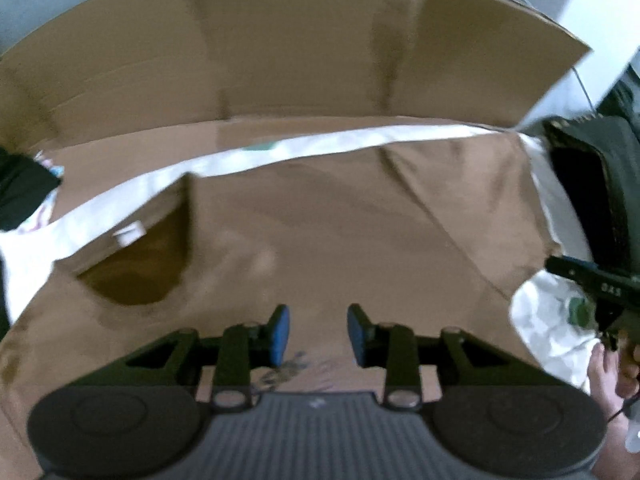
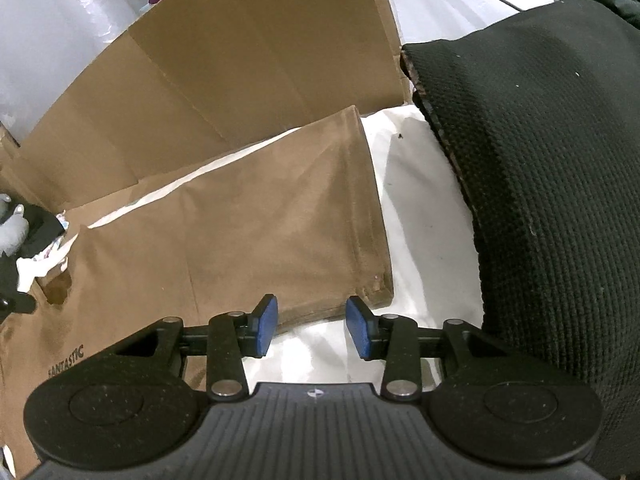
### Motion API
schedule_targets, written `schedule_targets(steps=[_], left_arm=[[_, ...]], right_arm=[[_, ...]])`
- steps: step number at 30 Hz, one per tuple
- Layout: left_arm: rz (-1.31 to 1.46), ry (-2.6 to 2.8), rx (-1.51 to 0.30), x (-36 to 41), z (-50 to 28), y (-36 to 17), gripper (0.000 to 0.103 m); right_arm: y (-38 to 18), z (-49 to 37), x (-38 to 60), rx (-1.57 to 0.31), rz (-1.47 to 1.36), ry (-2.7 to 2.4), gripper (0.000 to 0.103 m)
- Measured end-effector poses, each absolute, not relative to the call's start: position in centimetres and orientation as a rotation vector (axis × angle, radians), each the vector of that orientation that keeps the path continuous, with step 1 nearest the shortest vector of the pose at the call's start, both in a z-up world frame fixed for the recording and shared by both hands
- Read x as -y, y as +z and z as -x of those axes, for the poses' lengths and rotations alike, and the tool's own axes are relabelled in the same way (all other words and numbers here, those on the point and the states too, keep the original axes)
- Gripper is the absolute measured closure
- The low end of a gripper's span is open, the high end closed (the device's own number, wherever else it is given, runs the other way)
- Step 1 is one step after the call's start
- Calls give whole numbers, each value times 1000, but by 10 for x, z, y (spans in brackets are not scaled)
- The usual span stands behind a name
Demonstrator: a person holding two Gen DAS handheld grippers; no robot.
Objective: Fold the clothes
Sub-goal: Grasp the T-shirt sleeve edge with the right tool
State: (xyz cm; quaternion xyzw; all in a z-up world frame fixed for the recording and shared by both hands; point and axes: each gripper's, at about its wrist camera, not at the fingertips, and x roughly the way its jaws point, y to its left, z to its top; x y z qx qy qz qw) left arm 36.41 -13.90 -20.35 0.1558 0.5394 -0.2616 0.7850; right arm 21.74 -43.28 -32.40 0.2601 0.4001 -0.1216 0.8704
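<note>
Two tools open | brown shirt (image 2: 248,216) print: "FANTASTIC"

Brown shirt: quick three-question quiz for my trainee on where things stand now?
1. True or false: the right gripper is shut on the brown shirt.
2. What lies directly under the shirt? A) white sheet B) black cushion C) bare floor
3. What stands behind the shirt?

Key: 1 false, both grippers are open, left gripper too. 2 A. 3 cardboard.
</note>
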Motion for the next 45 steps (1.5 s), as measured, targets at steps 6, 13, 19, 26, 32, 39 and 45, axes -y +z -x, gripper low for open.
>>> schedule_targets(steps=[6,13,19,26,32,39,45], left_arm=[[-316,-602,-1175,172,-347,-222,68],[-307,-627,-1189,200,-331,-240,66],[-272,-656,-1195,212,-331,-245,63],[-288,-707,-1195,227,-320,-248,63],[-308,-738,-1186,228,-314,-248,63],[-345,-779,-1177,229,-305,-255,65],[-380,-863,-1159,242,-292,-265,66]], right_arm=[[-328,-212,432,-803,-589,-256,58],[-332,-211,438,-807,-671,-305,58],[-338,-218,441,-835,-702,-365,58],[-344,-226,450,-838,-809,-451,58],[-350,-233,448,-818,-828,-481,59],[-343,-228,461,-773,-828,-453,97],[-324,-232,463,-696,-770,-350,98]])
